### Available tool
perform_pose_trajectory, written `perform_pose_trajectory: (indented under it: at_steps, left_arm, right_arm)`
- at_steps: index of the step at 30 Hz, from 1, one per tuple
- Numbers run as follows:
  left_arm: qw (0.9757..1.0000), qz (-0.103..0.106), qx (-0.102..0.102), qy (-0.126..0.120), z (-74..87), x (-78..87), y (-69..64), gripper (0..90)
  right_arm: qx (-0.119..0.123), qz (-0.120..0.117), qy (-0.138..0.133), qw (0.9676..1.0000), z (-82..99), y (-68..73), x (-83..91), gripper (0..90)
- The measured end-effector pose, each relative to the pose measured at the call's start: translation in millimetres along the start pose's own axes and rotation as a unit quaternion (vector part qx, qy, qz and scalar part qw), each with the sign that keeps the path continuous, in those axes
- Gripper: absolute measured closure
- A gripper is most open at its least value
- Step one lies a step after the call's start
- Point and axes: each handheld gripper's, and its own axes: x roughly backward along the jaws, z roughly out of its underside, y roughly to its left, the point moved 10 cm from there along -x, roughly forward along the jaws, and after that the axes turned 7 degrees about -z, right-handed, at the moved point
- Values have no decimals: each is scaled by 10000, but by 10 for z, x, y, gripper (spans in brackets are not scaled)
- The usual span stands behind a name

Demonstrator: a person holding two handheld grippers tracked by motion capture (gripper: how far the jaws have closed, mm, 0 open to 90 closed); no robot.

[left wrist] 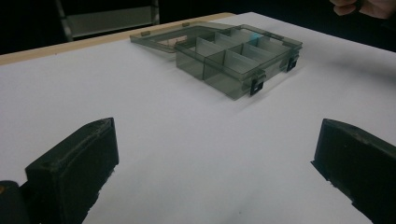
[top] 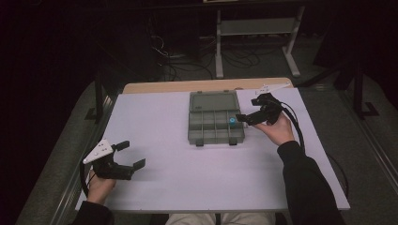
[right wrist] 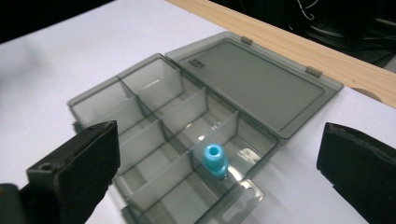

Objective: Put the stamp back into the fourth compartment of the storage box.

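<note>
High view. A grey translucent compartment box (top: pixel 216 124) is lying on the white table (top: pixel 178 183), its lid (top: pixel 213 101) folded flat open on the far side. A small blue cap-like part (top: pixel 232 121) is sitting in a compartment at the box's right end, far row. The right gripper (top: pixel 247 117) is hovering just beside the box's right edge, held by the right hand (top: pixel 277 129); its jaws are standing apart and gripping nothing. The left gripper (top: pixel 133 154) is resting well apart from the box, toward its near left, in the left hand (top: pixel 101 180); its jaws are gaping wide and empty.

Left gripper view. The two black jaws are standing far apart over bare table, nothing between them. The compartment box (left wrist: pixel 238 58) is lying ahead of them with its latches (left wrist: pixel 256 86) facing the camera.

Right gripper view. The jaws are spreading wide on either side of the box (right wrist: pixel 187 140), holding nothing. The blue part (right wrist: pixel 215 159) is standing upright in an end compartment, beside a divider, hollow top showing. The lid (right wrist: pixel 261 84) is lying open beyond, toward the wooden table edge (right wrist: pixel 299 44).
</note>
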Motion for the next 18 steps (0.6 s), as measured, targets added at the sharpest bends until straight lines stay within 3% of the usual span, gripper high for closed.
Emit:
perform_pose_trajectory:
  at_steps: [6,18]
  left_arm:
    - [10000,14,-5,2,1,-4,0,0]
    - [10000,16,-9,-5,-3,-2,-1,0]
  right_arm:
    - [-80,-46,-32,10000,22,92,41,0]
    - [31,-51,-180,9998,53,238,182,0]
